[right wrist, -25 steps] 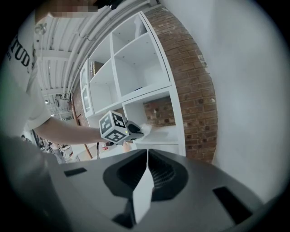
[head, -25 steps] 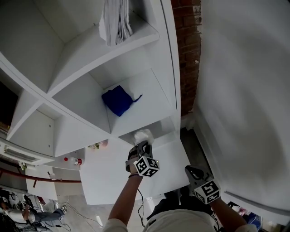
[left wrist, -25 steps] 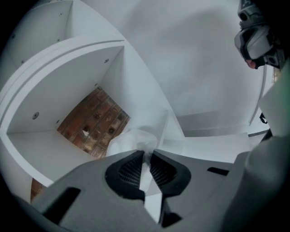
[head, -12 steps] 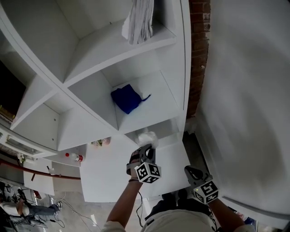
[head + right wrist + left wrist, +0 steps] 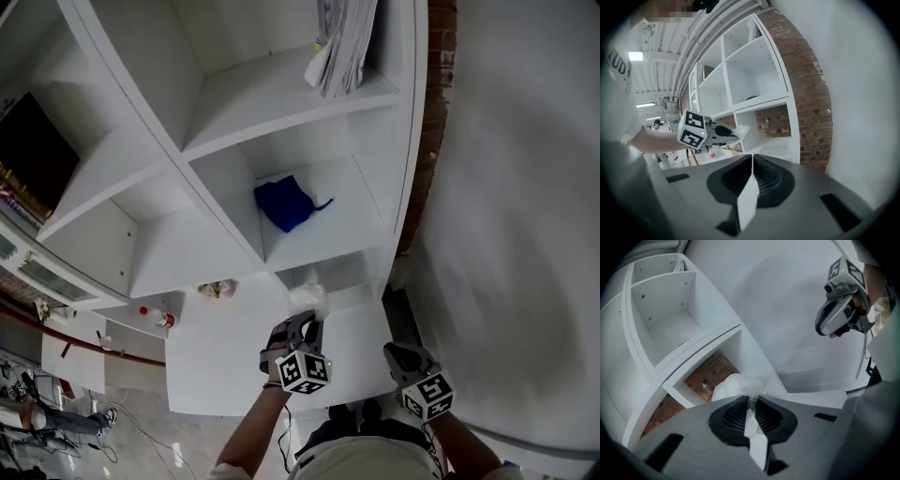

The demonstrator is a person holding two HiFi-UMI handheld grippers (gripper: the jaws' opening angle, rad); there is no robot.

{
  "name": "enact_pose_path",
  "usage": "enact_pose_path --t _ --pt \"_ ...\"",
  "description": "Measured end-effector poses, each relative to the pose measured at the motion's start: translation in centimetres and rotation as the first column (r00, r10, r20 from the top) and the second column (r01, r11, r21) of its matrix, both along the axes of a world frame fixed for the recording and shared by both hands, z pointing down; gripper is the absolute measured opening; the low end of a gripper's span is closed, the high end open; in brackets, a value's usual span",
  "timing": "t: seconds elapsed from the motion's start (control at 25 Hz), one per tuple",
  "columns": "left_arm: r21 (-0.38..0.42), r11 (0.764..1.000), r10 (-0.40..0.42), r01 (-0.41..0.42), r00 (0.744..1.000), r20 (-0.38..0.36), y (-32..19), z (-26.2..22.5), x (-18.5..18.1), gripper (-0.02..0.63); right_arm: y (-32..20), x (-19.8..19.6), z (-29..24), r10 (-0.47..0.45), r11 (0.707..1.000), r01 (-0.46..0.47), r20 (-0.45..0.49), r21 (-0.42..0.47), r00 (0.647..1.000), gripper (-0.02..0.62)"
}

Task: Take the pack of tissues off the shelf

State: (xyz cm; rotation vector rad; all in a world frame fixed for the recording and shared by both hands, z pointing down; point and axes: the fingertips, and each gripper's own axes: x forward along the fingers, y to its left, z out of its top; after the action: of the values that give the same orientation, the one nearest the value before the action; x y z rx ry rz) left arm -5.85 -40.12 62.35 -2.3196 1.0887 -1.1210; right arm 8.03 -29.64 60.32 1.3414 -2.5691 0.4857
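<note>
My left gripper (image 5: pixel 301 325) is shut on a white, crinkly pack of tissues (image 5: pixel 307 299), pinching its thin wrapper edge between the jaws. The pack (image 5: pixel 734 384) hangs just in front of the lowest cubby of the white shelf (image 5: pixel 380 246), whose back is bare brick. From the right gripper view, the left gripper (image 5: pixel 731 133) shows the pack (image 5: pixel 741 130) sticking out past its tips. My right gripper (image 5: pixel 397 352) is shut with nothing in it, lower and to the right, apart from the shelf. It also shows in the left gripper view as the right gripper (image 5: pixel 826 328).
A blue cloth bundle (image 5: pixel 289 204) lies in the cubby above. A stack of papers (image 5: pixel 342 42) sits on the higher shelf. A brick strip (image 5: pixel 431 141) and a white wall (image 5: pixel 525 234) flank the shelf's right. A red-capped bottle (image 5: pixel 161 319) stands at the left by a white tabletop (image 5: pixel 216 366).
The head view has swung, so the shelf now sits further right in the picture. The left gripper keeps the pack and has shifted slightly down. The right gripper has barely moved.
</note>
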Motion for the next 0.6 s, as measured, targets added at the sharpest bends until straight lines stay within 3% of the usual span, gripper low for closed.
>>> enact_pose_path --t 0.6 --pt "0.059 0.995 -0.081 0.086 0.993 -0.085 5.3 -4.0 -4.8 0.041 0.2 -2.6 -2.6 -0.054 0.997 0.054 -0.002 0.055 0.999 0.031"
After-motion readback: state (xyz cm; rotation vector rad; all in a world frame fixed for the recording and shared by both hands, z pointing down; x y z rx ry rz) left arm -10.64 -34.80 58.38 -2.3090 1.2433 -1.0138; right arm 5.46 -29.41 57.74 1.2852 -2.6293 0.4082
